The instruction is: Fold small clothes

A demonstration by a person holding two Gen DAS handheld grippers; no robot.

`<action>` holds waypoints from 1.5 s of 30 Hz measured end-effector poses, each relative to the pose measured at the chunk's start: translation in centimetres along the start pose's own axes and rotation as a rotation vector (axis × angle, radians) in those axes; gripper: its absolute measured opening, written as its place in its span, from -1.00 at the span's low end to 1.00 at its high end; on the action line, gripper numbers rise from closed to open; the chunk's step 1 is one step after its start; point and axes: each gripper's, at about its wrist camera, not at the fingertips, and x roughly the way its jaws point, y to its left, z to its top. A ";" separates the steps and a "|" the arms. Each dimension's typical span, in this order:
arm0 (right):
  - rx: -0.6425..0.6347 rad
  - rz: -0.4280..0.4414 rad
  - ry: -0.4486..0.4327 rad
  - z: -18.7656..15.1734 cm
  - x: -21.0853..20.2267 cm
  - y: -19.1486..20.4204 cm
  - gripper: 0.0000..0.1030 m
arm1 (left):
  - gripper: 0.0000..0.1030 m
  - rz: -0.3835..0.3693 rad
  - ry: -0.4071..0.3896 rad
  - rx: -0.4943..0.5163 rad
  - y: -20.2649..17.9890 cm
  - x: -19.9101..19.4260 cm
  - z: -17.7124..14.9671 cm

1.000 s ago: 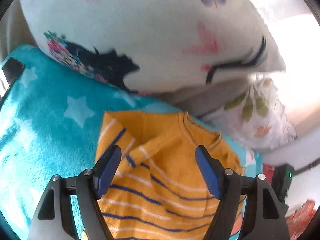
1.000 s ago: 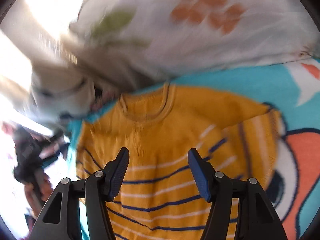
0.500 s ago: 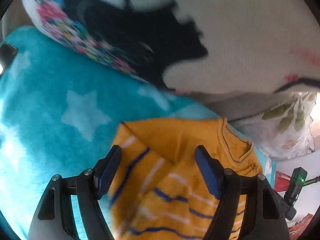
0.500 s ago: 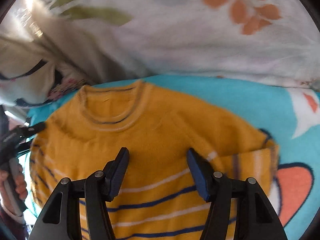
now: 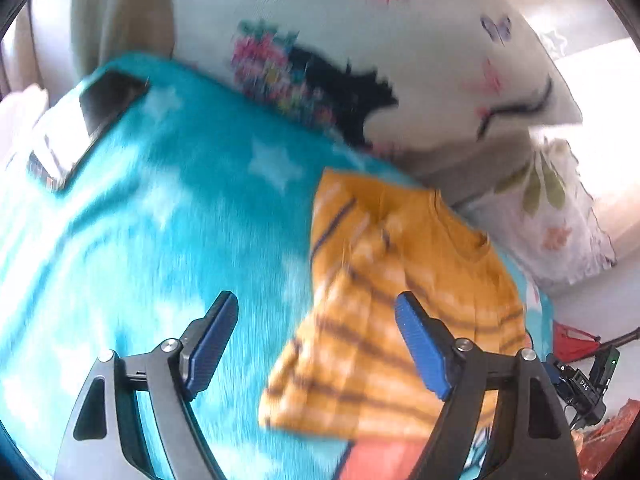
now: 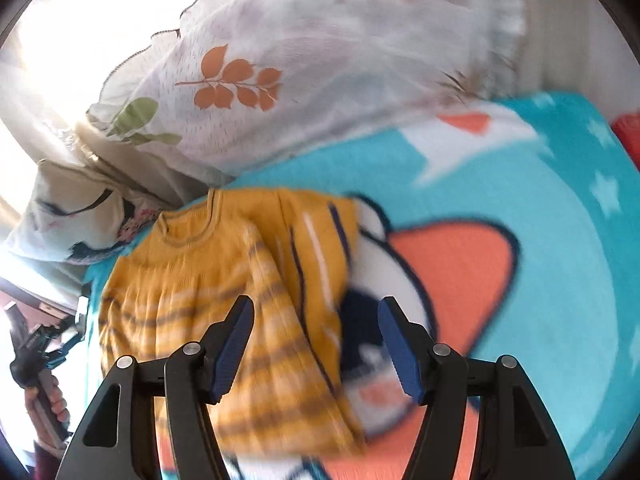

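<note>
While both your grippers hang above the blanket, neither holds anything. Left gripper [image 5: 316, 344]: jaws released, just been opening, nothing pinched between them; the teal blanket [image 5: 160, 220] shows under the left pad, the sweater's edge under the right pad. Right gripper [image 6: 316, 344]: jaws likewise released and just been opening, empty, with the sweater's right side and the blanket's orange-and-white print seen through the gap.

Yellow striped sweater [image 6: 208, 292] lies flat on the blanket, neckline toward the top of the frame. In the right wrist view it fills the lower left, with one sleeve folded over its front. In the left wrist view the sweater [image 5: 400, 300] sits right of centre, blurred.

White pillow with an eyelash-and-butterfly print [image 5: 400, 48] lies along the upper frame of the left view, touching the blanket's far edge. Leaf-print pillow [image 6: 320, 64] lies just above the sweater's collar in the right view. Dark phone [image 5: 108, 100] rests on the blanket, upper left of the left view.
</note>
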 end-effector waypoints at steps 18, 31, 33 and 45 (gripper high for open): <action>0.149 0.152 0.142 -10.1 1.3 -3.5 0.47 | 0.63 -0.102 0.058 -0.178 1.7 3.6 -7.2; 0.099 0.116 0.144 -8.6 2.7 -1.7 0.51 | 0.07 -0.107 0.054 -0.173 0.4 5.9 -4.8; 0.114 0.120 0.141 -8.5 2.7 -1.9 0.51 | -0.40 -0.083 0.085 -0.172 0.3 6.6 -4.5; 0.109 0.075 0.061 -6.9 4.1 0.2 -0.05 | -0.38 -0.112 0.114 -0.119 -0.5 6.6 -4.5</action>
